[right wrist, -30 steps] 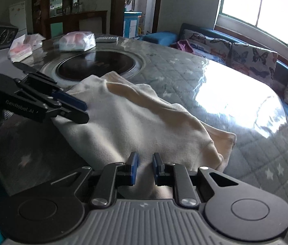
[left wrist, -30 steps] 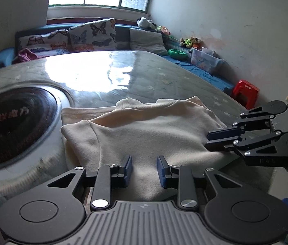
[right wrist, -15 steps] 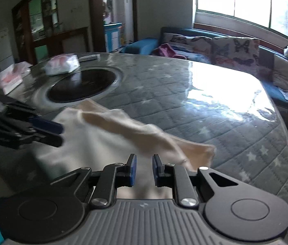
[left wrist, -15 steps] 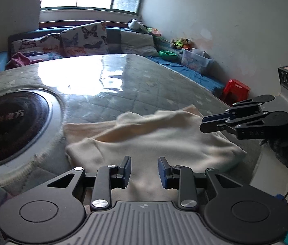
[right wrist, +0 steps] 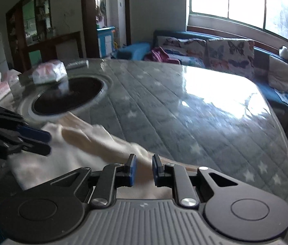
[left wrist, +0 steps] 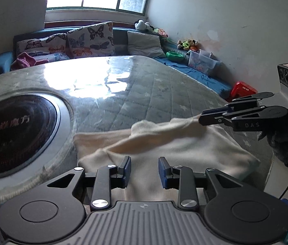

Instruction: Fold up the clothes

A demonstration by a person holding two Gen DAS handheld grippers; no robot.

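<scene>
A cream garment (left wrist: 170,149) lies folded near the front edge of the grey quilted table (left wrist: 144,89); it also shows in the right wrist view (right wrist: 95,143). My left gripper (left wrist: 144,170) is open, its fingers above the garment's near part, holding nothing. My right gripper (right wrist: 143,170) is open by a small gap above the garment's right end. In the left wrist view the right gripper (left wrist: 202,118) appears from the side at the garment's far right corner, where the cloth looks drawn up to its tips; whether it grips the cloth I cannot tell.
A round black hotplate (left wrist: 11,130) is set in the table at left. Tissue packs (right wrist: 49,73) lie beyond it. A sofa with butterfly cushions (left wrist: 90,40) runs behind. A red stool (left wrist: 244,89) stands by the right wall.
Both grippers have drawn back and up from the garment. The garment's right corner now stretches toward the right gripper's tips. The right view is blurred by motion.
</scene>
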